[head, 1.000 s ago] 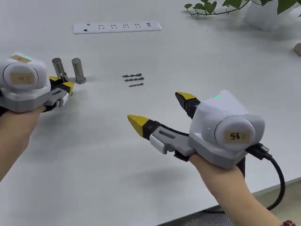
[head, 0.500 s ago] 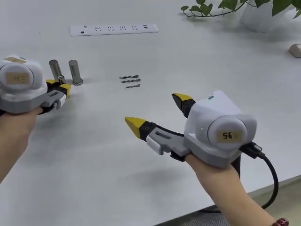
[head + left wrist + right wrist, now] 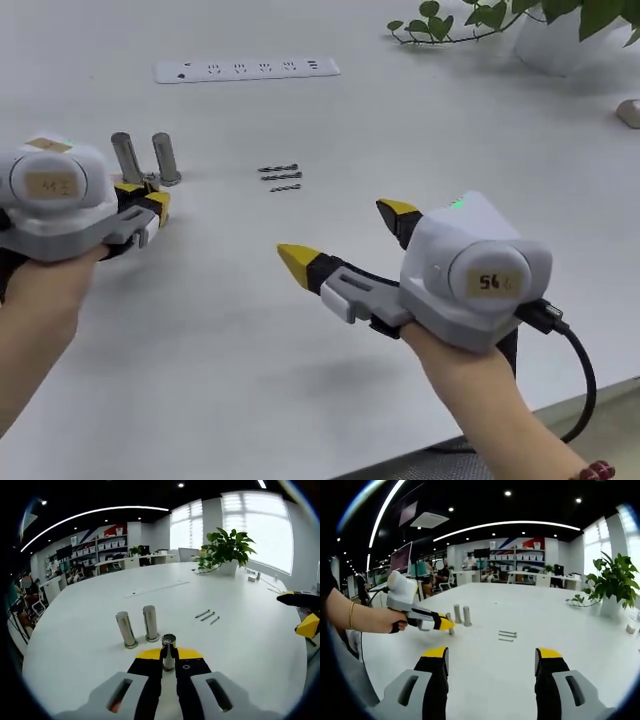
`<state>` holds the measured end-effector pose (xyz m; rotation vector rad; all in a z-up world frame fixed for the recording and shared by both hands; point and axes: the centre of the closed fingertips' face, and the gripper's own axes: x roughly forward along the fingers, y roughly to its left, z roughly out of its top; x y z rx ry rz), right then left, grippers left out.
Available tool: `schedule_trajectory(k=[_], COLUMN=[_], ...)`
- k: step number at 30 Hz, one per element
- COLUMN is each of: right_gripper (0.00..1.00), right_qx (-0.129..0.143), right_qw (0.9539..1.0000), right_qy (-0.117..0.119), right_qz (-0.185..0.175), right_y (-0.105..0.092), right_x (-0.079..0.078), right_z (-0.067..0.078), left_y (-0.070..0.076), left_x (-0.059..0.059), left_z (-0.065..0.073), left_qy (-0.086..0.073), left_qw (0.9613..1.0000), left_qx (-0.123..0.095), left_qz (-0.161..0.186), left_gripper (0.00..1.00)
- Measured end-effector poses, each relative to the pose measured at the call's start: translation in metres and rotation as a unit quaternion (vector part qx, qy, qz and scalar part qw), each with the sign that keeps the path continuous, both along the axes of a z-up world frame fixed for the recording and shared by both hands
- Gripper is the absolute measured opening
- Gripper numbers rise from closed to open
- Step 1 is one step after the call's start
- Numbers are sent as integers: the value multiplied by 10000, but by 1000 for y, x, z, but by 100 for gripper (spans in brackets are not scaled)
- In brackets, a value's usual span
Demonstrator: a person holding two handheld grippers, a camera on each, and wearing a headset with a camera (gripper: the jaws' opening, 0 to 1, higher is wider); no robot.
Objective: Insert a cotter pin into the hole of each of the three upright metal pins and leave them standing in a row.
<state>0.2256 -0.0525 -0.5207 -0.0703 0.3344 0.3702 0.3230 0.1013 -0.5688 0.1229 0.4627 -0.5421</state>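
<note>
Each gripper's round end carries a tan sticker with dark digits. On the right gripper [image 3: 347,237] the sticker [image 3: 490,284] starts with a 5 and the rest is unclear. The left gripper's [image 3: 145,195] sticker [image 3: 52,185] is too faint to read. Both bodies are smooth white plastic with black jaws and yellow wedge tips. A black cable [image 3: 578,368] runs from the right one.

The left jaws are narrow, clamped on a third pin [image 3: 168,650], a short polished steel cylinder held upright. I cannot tell whether its base touches the table [image 3: 330,120]. Just beyond it two pins [image 3: 125,629] of the same kind stand side by side on flared feet, close together but apart.

The right jaws stand wide and hold nothing, above the near part of the matte white table. Three cotter pins [image 3: 280,177], thin dark metal slivers, lie parallel in a small stack between the grippers, nearer the far side. A long white power strip [image 3: 248,69] lies flat farther back; no writing on it is legible. A leafy green plant [image 3: 470,15] in a white pot sits at the far right.
</note>
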Motion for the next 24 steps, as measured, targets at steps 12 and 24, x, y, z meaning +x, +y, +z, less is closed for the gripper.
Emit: schedule_trajectory(k=[12,24], right_gripper=[66,65], right_qx=[12,74], right_qw=[10000,9999], right_qy=[35,93], right_qz=[53,99], right_y=[3,6], right_x=[-1,0], right_z=[-1,-3], left_y=[-13,-16], left_x=[-22,-29], left_z=[-8,-9], left_qy=[113,-45], left_qw=[9999,9997], left_qx=[-1,151], left_qz=[-40,-168], left_gripper=[6,6])
